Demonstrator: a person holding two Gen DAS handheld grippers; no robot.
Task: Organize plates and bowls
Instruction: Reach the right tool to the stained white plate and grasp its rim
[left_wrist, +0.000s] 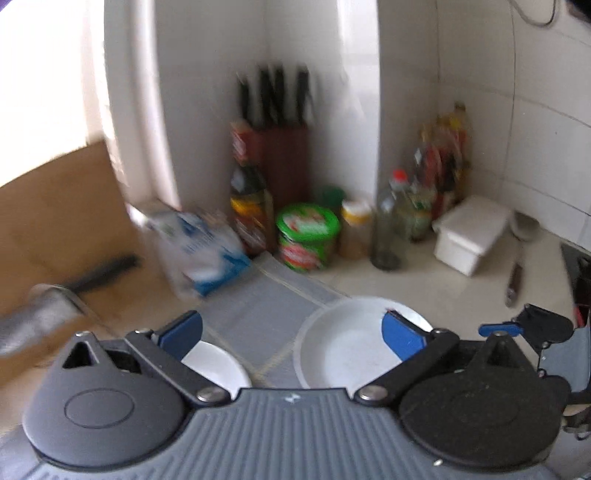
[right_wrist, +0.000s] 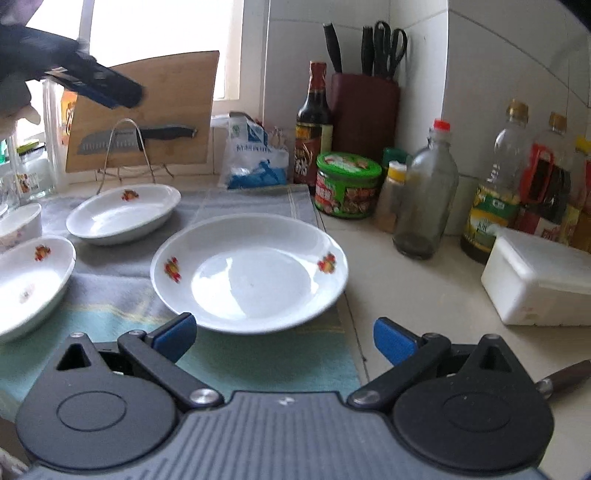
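Both claws, left claw and right claw, gape empty; left view blurred, round plate half hidden there.

left gripper: blue pads, black links, silver screws | right gripper: apparently identical, ribbed grey body

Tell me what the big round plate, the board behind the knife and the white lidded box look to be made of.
Big round plate: likely glazed ceramic; glossy white with window glare and printed flowers, though melamine is possible.
Board: apparently bamboo or wood; matte tan with faint grain.
White lidded box: probably plastic; dull, opaque, with soft rounded edges.
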